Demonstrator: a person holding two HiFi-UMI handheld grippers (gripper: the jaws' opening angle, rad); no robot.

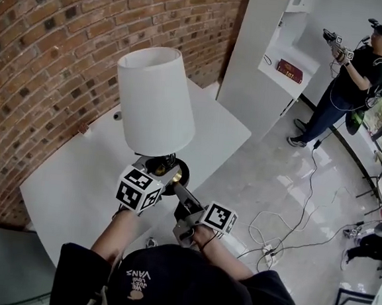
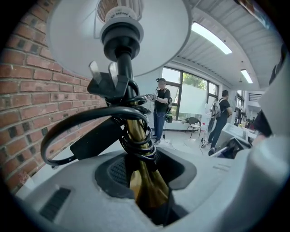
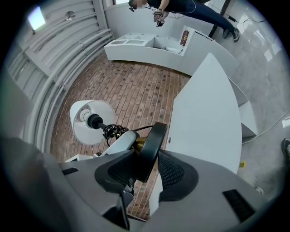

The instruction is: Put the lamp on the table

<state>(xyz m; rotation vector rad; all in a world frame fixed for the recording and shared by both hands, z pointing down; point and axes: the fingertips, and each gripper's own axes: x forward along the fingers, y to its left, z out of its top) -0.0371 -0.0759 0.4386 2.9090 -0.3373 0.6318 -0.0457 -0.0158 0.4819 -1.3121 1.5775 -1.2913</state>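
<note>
Brass lamp (image 2: 134, 131) stem clamped in hand-held gripper (image 2: 145, 174).

Both arms reach up from 6 o'clock in the head view, elbows bent and wrists close together. The left forearm (image 1: 119, 234) carries the left hand-held gripper (image 1: 165, 174), which is aimed toward 1 o'clock and tipped a little downward. Its pads (image 2: 113, 172) are clamped on the brass stem (image 2: 142, 181) of the lamp (image 1: 154, 99). The right forearm (image 1: 227, 256) carries the right hand-held gripper (image 1: 181, 198), which sits at 4 o'clock of the left one and is aimed toward 10 o'clock. Its pads (image 3: 174, 174) pinch the rim of the lamp's black base (image 3: 152, 145).
</note>
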